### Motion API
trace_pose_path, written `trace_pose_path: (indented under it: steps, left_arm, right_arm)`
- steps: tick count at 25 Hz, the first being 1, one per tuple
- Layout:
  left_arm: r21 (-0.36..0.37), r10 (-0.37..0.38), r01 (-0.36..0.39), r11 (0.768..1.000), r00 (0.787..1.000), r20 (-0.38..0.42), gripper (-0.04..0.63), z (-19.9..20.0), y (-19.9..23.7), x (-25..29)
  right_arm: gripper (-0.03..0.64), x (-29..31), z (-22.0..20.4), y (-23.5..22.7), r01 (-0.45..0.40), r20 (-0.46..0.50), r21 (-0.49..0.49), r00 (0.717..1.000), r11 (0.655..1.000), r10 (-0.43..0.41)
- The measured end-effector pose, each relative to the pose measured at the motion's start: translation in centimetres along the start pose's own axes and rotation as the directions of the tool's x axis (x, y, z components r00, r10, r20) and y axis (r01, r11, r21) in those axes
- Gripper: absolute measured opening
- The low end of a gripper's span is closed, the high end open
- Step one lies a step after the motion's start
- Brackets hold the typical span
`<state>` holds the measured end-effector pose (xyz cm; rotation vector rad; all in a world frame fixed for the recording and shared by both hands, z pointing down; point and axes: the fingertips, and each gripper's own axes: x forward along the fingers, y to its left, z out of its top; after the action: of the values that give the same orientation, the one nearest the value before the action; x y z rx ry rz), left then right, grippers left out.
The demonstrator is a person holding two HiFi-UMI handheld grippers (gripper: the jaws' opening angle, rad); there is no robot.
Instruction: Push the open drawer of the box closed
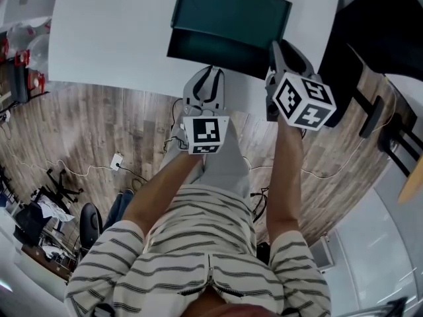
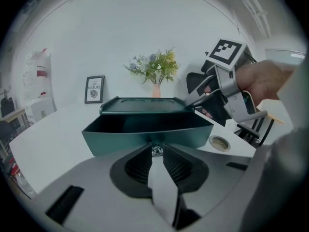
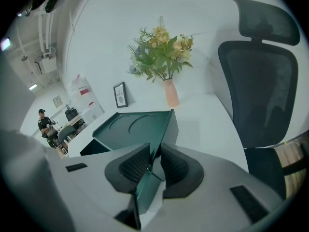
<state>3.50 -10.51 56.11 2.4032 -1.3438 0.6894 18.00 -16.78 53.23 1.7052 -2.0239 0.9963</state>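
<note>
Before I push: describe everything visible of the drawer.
The drawer is dark teal, smooth like plastic, pulled out of the box toward the person, level over the white table, nothing visible inside. The left gripper faces its front wall; its right corner edge stands between the right gripper's open jaws.

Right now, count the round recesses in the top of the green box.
2. In the right gripper view, one recess lies toward the left of the box top, the other beside it on its right. None looks hidden.
</note>
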Motion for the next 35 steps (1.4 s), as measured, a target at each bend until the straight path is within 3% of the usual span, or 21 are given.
trace_pose_path:
  steps: [35]
  left_arm:
    - [0.006, -0.007, 0.007, 1.0, 1.0, -0.004, 0.066, 1.6, 0.6, 2.4]
  right_arm:
    - [0.084, 0.1, -0.1, 0.2, -0.008, -0.016, -0.009, 1.0, 1.0, 0.008]
